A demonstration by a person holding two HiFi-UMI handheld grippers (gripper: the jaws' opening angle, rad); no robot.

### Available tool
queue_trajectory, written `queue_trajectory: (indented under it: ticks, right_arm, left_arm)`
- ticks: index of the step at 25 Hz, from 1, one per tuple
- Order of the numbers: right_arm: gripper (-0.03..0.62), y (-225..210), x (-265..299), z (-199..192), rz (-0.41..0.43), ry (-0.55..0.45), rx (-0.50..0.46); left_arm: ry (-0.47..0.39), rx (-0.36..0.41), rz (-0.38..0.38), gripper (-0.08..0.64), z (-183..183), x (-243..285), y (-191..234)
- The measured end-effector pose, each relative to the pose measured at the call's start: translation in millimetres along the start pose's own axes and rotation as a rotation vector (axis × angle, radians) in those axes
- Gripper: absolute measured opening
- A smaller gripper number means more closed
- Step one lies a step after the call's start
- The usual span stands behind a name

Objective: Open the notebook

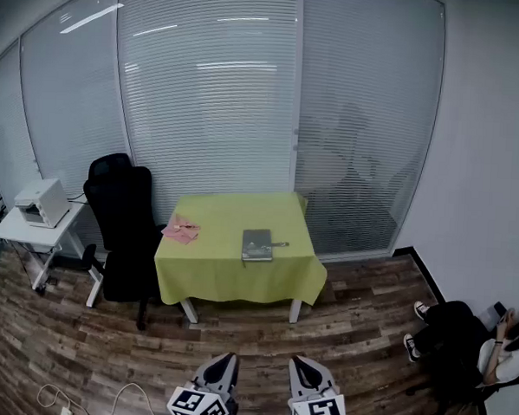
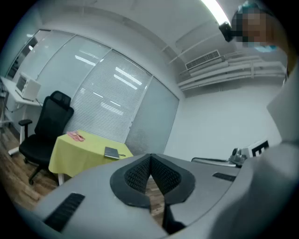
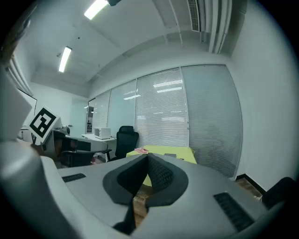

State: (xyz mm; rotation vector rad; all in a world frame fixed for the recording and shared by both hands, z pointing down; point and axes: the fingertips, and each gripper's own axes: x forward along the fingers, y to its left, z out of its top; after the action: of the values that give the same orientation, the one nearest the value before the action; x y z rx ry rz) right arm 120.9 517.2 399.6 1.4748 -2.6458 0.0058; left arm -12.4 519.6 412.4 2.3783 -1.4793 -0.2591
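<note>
You stand in an office with blinds, the yellow-clothed surface [image 1: 229, 211] well ahead across the wood floor. Both pairs of fingers are clenched on nothing: your left gripper [image 1: 229, 359] and right gripper [image 1: 297, 362] hover level, side by side. The notebook [image 1: 258, 244] lies closed on that surface, well apart from you. This looks like the approach step; next, walk in and release one pair for the cover.

The left hand-held gripper [image 1: 226, 360] and the right hand-held gripper [image 1: 298, 362] are held side by side, roughly level, well short of the table [image 1: 224, 219] and pointing toward it. Each has its jaws pressed together, with nothing between them.
</note>
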Motion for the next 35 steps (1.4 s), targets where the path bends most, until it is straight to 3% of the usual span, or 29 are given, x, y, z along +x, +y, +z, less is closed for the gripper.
queue_trajectory:
  ticks: [7, 13, 15, 18, 20, 28, 30, 35]
  right_arm:
    - [0.012, 3.9, -15.1, 2.1, -0.004, -0.006, -0.001]
    - [0.014, 0.5, -26.2, -1.5, -0.016, -0.018, 0.03]
    - [0.014, -3.6, -27.5, -5.3, -0.024, -0.007, 0.026]
    - [0.014, -8.8, -25.9, -8.9, -0.031, 0.008, 0.014]
    - [0.014, -13.6, -22.5, -7.7, -0.04, 0.011, 0.006]
    - [0.031, -48.9, 18.6, -12.8, -0.06, -0.003, -0.001]
    - [0.04, -60.1, 42.0, -17.7, -0.06, 0.005, 0.003]
    - [0.069, -86.4, 126.7, -24.3, -0.062, 0.021, 0.013]
  left_arm:
    - [0.026, 0.027, 0.056, 0.02, -0.6, -9.8, -7.0]
    - [0.015, -0.097, -0.025, 0.02, -2.6, -15.0, -18.1]
    - [0.051, -0.049, -0.015, 0.02, -6.2, -11.6, -20.1]
    - [0.075, 0.111, 0.071, 0.021, -7.9, -7.2, -14.2]
    - [0.073, 0.166, 0.099, 0.021, -6.5, -1.8, -10.4]
    - [0.047, 0.175, 0.119, 0.026, -4.5, 47.7, 20.3]
    - [0.049, 0.182, 0.12, 0.111, -4.9, 69.0, 34.3]
    - [0.081, 0.19, 0.132, 0.132, 0.4, 136.4, 91.5]
